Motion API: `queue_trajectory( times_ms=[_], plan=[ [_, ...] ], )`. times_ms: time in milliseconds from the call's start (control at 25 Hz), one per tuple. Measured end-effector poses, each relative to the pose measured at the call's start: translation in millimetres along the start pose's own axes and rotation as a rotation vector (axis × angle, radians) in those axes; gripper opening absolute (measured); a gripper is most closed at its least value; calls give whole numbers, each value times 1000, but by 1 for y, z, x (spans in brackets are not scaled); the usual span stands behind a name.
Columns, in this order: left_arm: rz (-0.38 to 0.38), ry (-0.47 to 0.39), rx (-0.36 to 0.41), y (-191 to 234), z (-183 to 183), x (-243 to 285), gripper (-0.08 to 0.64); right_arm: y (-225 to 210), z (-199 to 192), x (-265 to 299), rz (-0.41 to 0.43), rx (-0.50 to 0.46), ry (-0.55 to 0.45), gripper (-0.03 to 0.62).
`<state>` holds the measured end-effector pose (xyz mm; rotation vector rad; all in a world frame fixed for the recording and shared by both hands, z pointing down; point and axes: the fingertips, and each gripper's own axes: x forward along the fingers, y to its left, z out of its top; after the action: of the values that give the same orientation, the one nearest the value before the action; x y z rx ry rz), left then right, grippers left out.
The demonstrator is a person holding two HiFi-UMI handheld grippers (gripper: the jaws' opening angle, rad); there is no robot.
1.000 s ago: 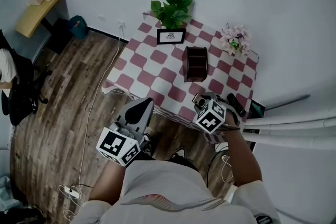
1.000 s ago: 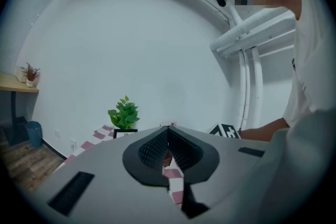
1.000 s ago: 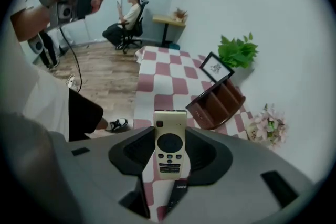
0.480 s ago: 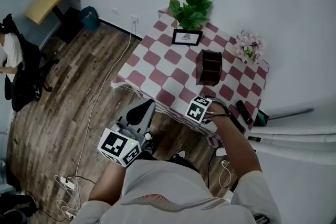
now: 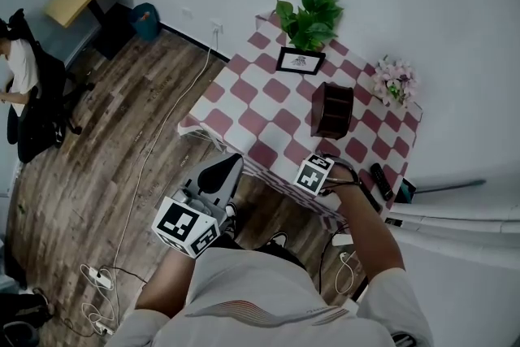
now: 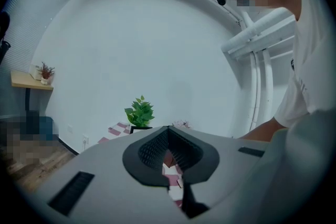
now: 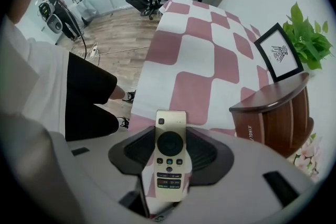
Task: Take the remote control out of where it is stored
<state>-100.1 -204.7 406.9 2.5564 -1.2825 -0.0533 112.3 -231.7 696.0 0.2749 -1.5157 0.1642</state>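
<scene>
The right gripper [image 7: 171,132] is pointing down over the checked table [image 7: 199,55] and is pinching the pale remote control [image 7: 170,157] by its long edges. The remote is standing lengthwise between the pads, its far end sticking out past the fingertips toward the tabletop. It is already clear of the wooden box [image 7: 273,113], which is sitting off to the gripper's right. The left gripper [image 6: 168,131] is pointing level, well short of the table, with its jaws pressed together on nothing.

The likely trouble is that protruding end. If it is meeting the tabletop first, it is probably going to push the smooth remote back through the pads or twist it askew. The spot beneath the tool is also lying close to the table's near edge, so a release there is risking a slide off onto the floor. A black remote [image 5: 379,180] is lying further to the right, apart from this.
</scene>
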Motion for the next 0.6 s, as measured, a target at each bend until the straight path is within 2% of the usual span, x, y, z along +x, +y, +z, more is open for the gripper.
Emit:
queue_trajectory(
  times_ms=[160,240,320,360,480,600],
  plan=[
    [-26,-10,16,-6,7,5,9,-3,9,-22,1,55,-116,205],
    [-33,-11,22,-9,10,6,9,-10,16,-48,-40,117,-228,207],
    [-43,-16,30,-15,12,9,8,-19,21,-84,-93,209,-385,204],
    [-50,-17,34,-19,13,11,9,-23,22,-104,-121,266,-473,186],
    [-72,-25,48,-36,17,17,9,-36,9,-162,-243,426,-725,61],
    [-100,-34,68,-57,21,23,9,-40,-13,-209,-350,513,-891,34]
  ],
)
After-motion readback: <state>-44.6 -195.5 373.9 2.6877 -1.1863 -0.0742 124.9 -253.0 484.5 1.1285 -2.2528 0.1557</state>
